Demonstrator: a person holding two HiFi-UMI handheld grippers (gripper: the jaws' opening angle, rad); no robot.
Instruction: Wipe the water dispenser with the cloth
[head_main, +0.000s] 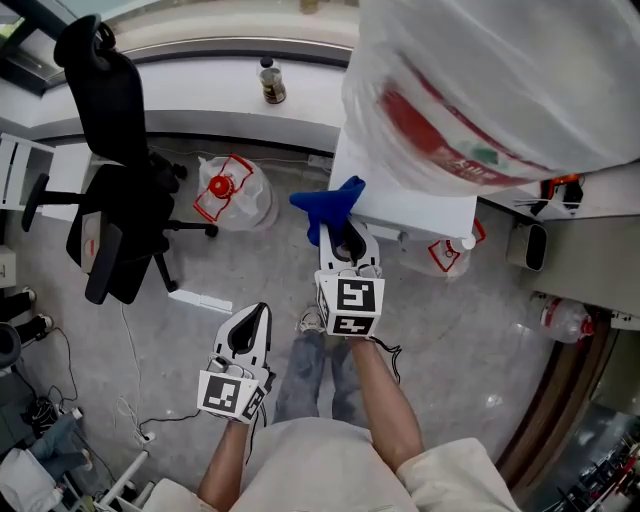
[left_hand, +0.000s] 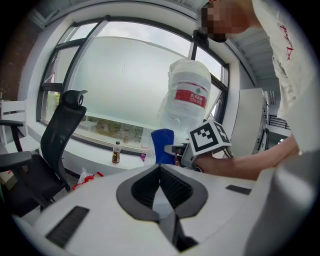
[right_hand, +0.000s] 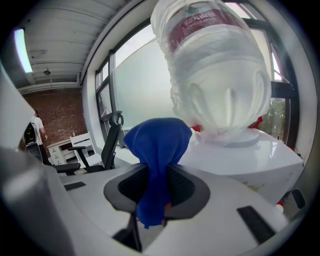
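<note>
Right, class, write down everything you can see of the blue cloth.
The cloth is deep blue and finely textured, like microfibre. It is bunched: a rounded lump bulges beyond the right gripper, whose jaws pinch its narrowed middle, with a short tail behind. It sits by the white top of the water dispenser; contact is unclear.

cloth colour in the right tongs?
Solid blue cloth; clearest in the right gripper view.
</note>
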